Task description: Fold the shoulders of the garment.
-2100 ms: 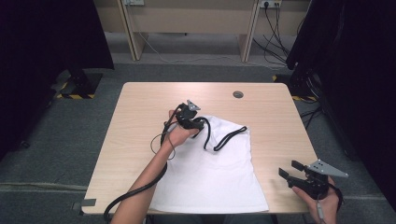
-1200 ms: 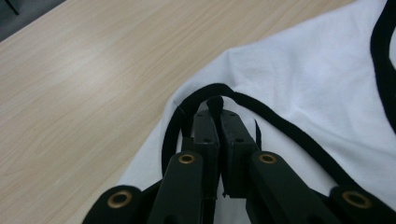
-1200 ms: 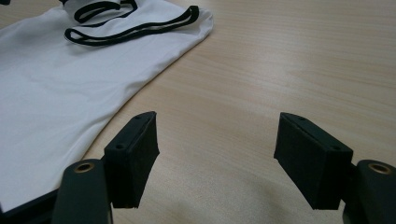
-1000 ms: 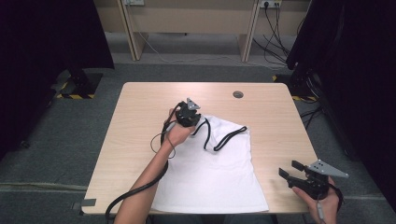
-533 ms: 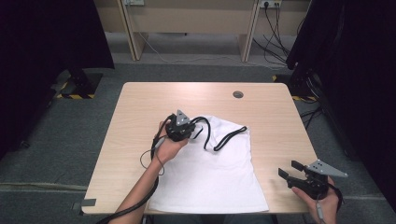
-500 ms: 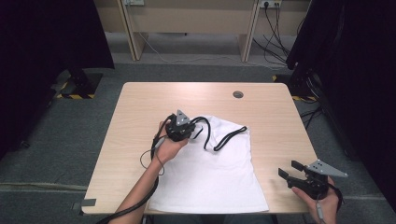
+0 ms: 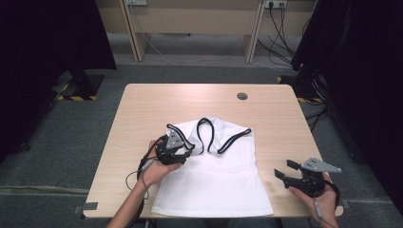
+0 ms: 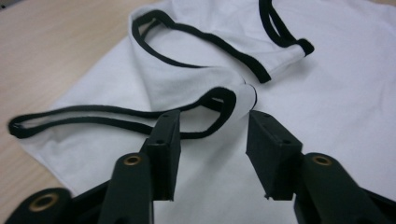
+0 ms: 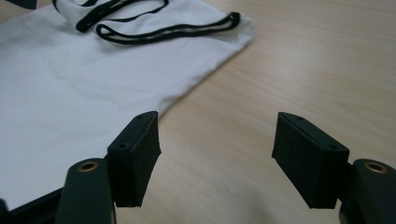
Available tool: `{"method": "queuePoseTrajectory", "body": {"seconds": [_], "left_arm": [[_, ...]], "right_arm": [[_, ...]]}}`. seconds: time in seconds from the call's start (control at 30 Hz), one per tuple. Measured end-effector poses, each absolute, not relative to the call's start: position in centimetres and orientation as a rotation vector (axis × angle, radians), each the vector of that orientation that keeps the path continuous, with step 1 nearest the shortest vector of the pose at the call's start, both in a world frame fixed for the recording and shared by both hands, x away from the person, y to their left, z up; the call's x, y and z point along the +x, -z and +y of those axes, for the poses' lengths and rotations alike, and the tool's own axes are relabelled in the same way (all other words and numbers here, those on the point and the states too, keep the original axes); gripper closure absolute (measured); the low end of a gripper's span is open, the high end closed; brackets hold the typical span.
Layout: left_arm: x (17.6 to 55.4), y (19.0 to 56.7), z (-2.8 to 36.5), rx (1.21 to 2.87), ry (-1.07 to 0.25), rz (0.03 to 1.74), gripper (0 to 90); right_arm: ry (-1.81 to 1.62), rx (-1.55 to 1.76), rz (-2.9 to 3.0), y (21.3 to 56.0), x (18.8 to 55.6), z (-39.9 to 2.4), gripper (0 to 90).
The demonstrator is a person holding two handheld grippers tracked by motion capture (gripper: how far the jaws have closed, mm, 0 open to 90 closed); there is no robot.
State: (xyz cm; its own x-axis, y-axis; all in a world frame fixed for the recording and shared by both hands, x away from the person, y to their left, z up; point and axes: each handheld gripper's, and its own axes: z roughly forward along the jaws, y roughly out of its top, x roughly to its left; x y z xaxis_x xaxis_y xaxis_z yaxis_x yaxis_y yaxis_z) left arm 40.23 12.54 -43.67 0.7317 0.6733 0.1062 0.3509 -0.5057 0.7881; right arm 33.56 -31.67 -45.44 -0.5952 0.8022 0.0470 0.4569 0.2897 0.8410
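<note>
White top [image 7: 216,175] with black trim lies flat mid-desk [image 7: 142,109], straps bunched at its far end. Left gripper [image 8: 212,140] hovers over a strap, fingers apart. Right gripper [image 7: 285,172] sits off the top's right edge, fingers wide apart.

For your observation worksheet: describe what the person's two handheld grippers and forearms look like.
Both the left gripper and right gripper are black, each with two blocky jaws, brass-coloured pivot pins, a grey three-cornered plate on top and a trailing black cable. The forearms are bare; no sleeves visible.
</note>
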Motion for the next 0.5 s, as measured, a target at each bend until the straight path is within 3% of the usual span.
{"method": "queuePoseTrajectory", "body": {"seconds": [0.03,0.07,0.1,0.17,0.3,0.47,0.5], "left_arm": [[40.2,43.7,12.5,2.139,-0.52,0.771,45.0],[40.2,43.7,12.5,2.139,-0.52,0.771,45.0],[40.2,43.7,12.5,2.139,-0.52,0.771,45.0],[40.6,43.4,11.5,2.174,-0.515,0.738,43.3],[41.8,43.5,9.3,2.27,-0.523,0.673,42.9],[42.7,44.2,8.4,2.372,-0.543,0.637,47.3],[42.7,44.2,8.4,2.372,-0.543,0.637,52.5]], "right_arm": [[-1.225,1.132,2.179,45.4,33.6,-31.7,34.1],[-1.202,1.033,2.25,44.2,34.7,-29.5,34.1],[-1.202,1.033,2.25,44.2,34.7,-29.5,40.1],[-1.202,1.033,2.25,44.2,34.7,-29.5,40.1],[-1.174,0.872,2.364,42.8,37.6,-24.6,45.8],[-1.131,0.762,2.47,42.8,40.2,-20.1,51.8],[-1.131,0.762,2.47,42.8,40.2,-20.1,51.8]]}}
